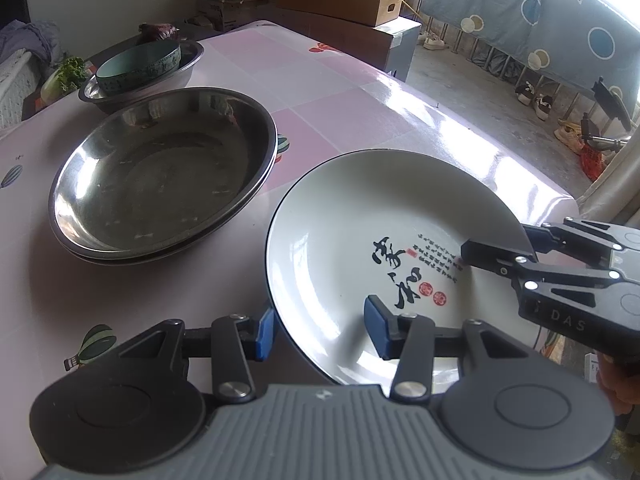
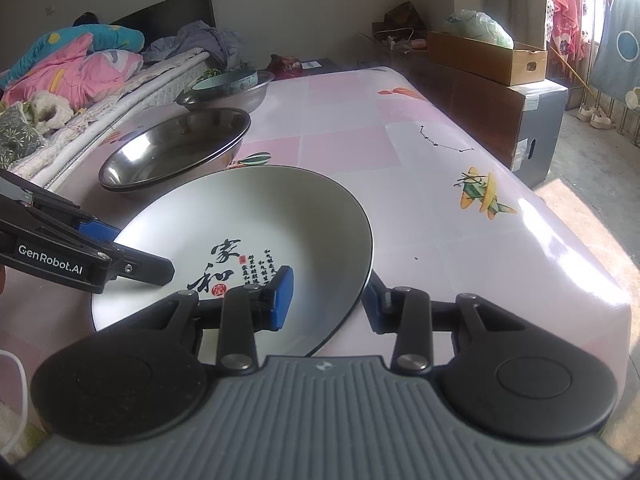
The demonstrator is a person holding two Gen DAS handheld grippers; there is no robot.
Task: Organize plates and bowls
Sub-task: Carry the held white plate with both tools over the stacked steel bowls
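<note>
Fingers of both grippers straddle the rim of the round white ceramic plate with a thin dark edge and black calligraphy (image 1: 384, 248), one blue pad inside the dish, one outside. Left gripper (image 1: 320, 330) stands at the near-left rim; right gripper (image 2: 328, 300) at the opposite side. Both sets of jaws are narrow, yet a gap shows between pads and rim; no firm clamp is confirmed.

Plate location: on the pink checked tablecloth (image 2: 420, 140), just beside the stacked stainless steel basins (image 1: 164, 172).

Assessment: seat each pad squarely on the rim before lifting, close evenly, and raise both sides level. Glazed ceramic is judged slippery and breakable; a one-sided pinch risks tilting it.
</note>
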